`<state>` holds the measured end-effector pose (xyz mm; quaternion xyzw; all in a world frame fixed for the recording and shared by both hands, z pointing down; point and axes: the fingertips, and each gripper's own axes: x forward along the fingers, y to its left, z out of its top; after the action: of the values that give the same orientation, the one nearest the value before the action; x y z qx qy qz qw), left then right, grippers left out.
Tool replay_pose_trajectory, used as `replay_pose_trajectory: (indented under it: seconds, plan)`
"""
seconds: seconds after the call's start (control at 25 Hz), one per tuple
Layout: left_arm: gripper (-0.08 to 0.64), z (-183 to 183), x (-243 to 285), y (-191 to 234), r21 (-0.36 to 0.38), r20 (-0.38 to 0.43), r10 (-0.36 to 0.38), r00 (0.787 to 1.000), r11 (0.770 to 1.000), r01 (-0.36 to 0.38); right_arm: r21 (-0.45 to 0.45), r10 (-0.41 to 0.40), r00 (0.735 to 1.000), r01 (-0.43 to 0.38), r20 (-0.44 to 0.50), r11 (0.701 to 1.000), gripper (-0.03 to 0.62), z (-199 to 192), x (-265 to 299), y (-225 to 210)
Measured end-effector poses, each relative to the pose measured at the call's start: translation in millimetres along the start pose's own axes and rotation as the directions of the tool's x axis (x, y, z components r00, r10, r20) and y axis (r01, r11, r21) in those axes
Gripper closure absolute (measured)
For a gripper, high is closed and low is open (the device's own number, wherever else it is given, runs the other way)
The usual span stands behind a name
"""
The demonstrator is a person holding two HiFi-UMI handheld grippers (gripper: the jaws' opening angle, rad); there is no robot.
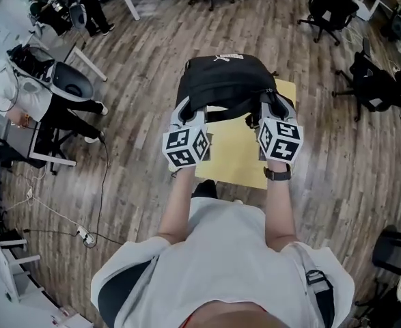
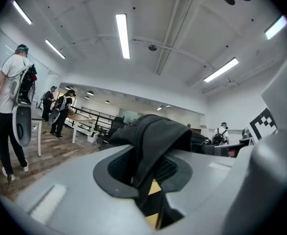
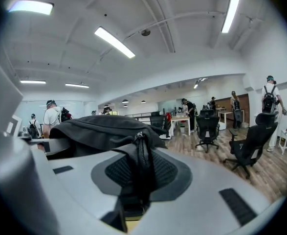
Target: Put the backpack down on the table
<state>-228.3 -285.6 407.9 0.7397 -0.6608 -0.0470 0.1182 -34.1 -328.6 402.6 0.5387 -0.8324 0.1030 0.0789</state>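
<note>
A black backpack hangs between my two grippers over the far end of a small yellow table. Whether its bottom touches the tabletop I cannot tell. My left gripper is shut on the bag's left side. In the left gripper view a thick fold of black fabric sits pinched in the left gripper. My right gripper is shut on the bag's right side. In the right gripper view the right gripper clamps a zipped edge of the backpack. Yellow tabletop shows below both pairs of jaws.
Black office chairs stand at the far right and at the back. A person sits at a desk on the left. Cables and a power strip lie on the wooden floor at the left. The person holding the grippers stands at the table's near edge.
</note>
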Motion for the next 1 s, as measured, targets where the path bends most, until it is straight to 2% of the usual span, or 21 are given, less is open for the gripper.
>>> replay_pose_trajectory:
  seconds: [0.24,0.44,0.64,0.76,1.0]
  plan:
    - [0.486,17,74,-12,0.044,0.011,-0.109,0.994,0.993,0.109,0.036,-0.089,0.995,0.088,0.036,0.996,0.512,21,35,-39]
    - [0.485,1,115,-7,0.076,-0.055,-0.161,0.985,0.983,0.164,0.068,-0.111,0.994,0.111,-0.009,0.991,0.511,13,67,-62]
    - [0.485,-22,144,2,0.057,-0.114,-0.177,0.978,0.981,0.184,0.065,-0.147,0.987,0.151,-0.071,0.986,0.511,-7,88,-71]
    - [0.485,-33,163,11,0.068,-0.137,-0.175,0.975,0.980,0.185,0.066,-0.152,0.983,0.159,-0.103,0.985,0.511,-17,104,-75]
    - [0.486,-76,198,21,0.085,-0.239,-0.153,0.959,0.981,0.177,0.063,-0.158,0.964,0.174,-0.213,0.983,0.511,-55,129,-89]
